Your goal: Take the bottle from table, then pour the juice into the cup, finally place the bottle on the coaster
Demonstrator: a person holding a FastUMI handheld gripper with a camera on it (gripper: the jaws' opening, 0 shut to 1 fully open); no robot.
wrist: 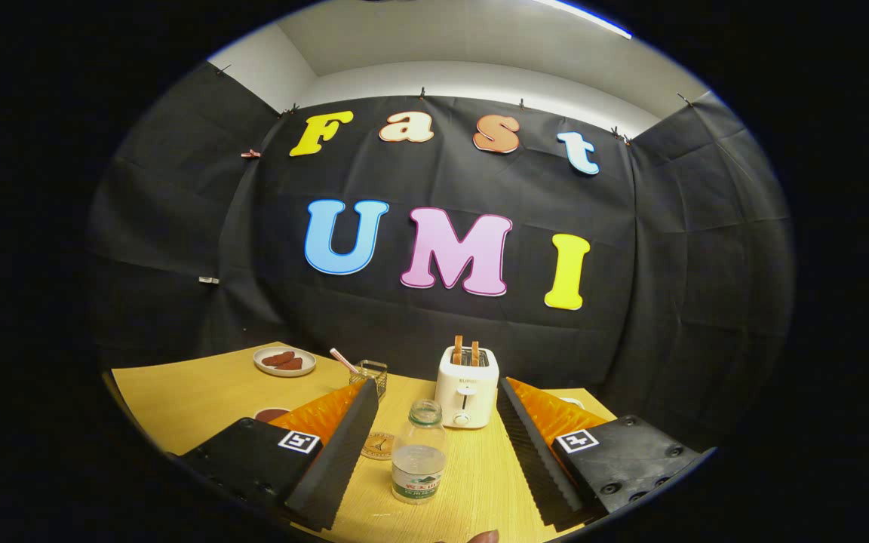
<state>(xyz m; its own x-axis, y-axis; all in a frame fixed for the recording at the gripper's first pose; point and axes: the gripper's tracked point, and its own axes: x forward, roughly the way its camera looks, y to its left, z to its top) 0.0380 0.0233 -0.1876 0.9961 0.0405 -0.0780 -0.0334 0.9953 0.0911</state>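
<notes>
- I am holding the tool (434, 452) with its fingers spread wide apart, gripping nothing; the bottle (419, 452) is standing upright on the bench (193, 396) in the gap between them, touching neither finger.
- I am seeing a clear plastic bottle with no cap on its neck, a label band wrapping its lower part, and its upper body looking see-through.
- I am noticing a round coaster (379, 445) lying flat just beside the bottle, partly hidden by the left finger.
- I am looking at a white toaster (467, 386) with rounded corners standing beyond the bottle toward the bench's far edge, with two brown slices (466, 351) sticking up from its slots.
- I am picking out a clear glass cup (372, 375) near the far edge, to the left of the toaster, with a thin stick (345, 361) leaning out of it.
- I am spotting a small white plate (284, 361) of dark reddish pieces close to the far left corner.
- I am catching a small round dish (271, 413) with a dark centre peeking out beside the left finger.
- I am reading the bench top as smooth, pale wood grain.
</notes>
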